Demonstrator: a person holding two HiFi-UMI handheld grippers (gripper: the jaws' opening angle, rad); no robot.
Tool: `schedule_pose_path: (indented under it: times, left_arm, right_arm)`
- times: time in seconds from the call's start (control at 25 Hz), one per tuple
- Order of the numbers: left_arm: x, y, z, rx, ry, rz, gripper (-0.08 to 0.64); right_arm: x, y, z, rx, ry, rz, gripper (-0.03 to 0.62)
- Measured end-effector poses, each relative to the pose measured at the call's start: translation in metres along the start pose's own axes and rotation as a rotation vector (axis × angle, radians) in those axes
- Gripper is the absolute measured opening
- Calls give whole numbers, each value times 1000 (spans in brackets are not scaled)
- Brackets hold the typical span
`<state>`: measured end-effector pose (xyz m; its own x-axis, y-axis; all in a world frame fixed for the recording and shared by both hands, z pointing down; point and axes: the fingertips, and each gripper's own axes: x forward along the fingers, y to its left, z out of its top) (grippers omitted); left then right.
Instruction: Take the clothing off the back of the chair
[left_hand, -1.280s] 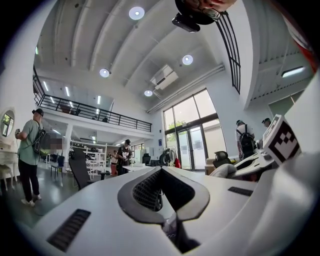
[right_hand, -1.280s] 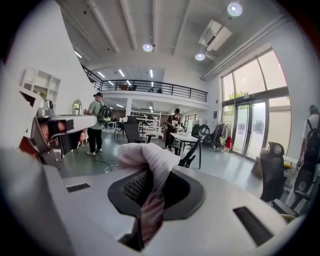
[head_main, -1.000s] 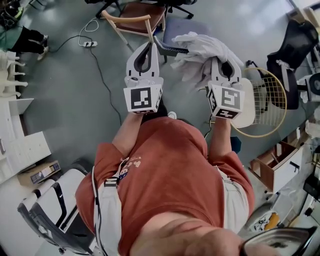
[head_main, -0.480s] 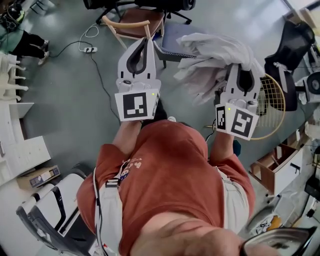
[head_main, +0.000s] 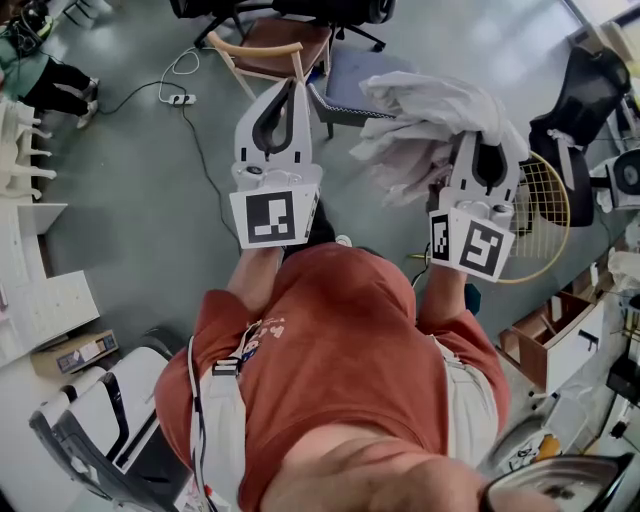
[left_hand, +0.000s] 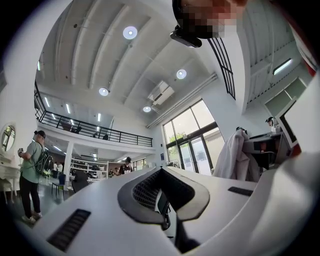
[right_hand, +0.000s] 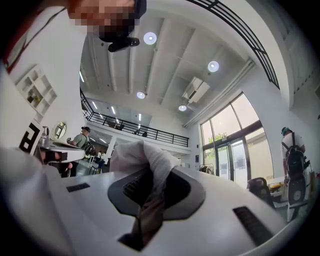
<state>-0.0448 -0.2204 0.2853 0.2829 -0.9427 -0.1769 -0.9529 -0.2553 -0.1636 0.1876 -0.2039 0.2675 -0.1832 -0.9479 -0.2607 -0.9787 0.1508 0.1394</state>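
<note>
The white clothing (head_main: 430, 110) hangs bunched in the air at the right of the head view, and my right gripper (head_main: 472, 138) is shut on it, its tips buried in the folds. In the right gripper view the cloth (right_hand: 142, 152) comes up out of the closed jaws of the right gripper (right_hand: 150, 172). My left gripper (head_main: 294, 85) is held up beside it, shut and empty, apart from the cloth. The left gripper (left_hand: 161, 171) shows its tips meeting with nothing between them. Below stands the chair with a blue seat (head_main: 360, 62) and a dark back (head_main: 335, 100).
A wooden chair (head_main: 262, 45) and a black office chair (head_main: 290, 8) stand further off. A power strip with cable (head_main: 180, 90) lies on the floor. A round wire frame (head_main: 545, 215), another black chair (head_main: 590, 95) and cardboard boxes (head_main: 555, 330) are at the right; white shelving (head_main: 40, 300) at left.
Both grippers have risen toward the head camera, the right one carrying the white clothing up and to the right, away from the chair back. Since half a second ago they have hardly moved.
</note>
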Motion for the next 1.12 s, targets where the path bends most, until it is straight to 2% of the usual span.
schedule_pose_path:
  times: [1.12]
  left_arm:
    - [2,10,-9,-13,32,20,14]
  right_arm:
    - [11,14,-4,-16,16,68,52]
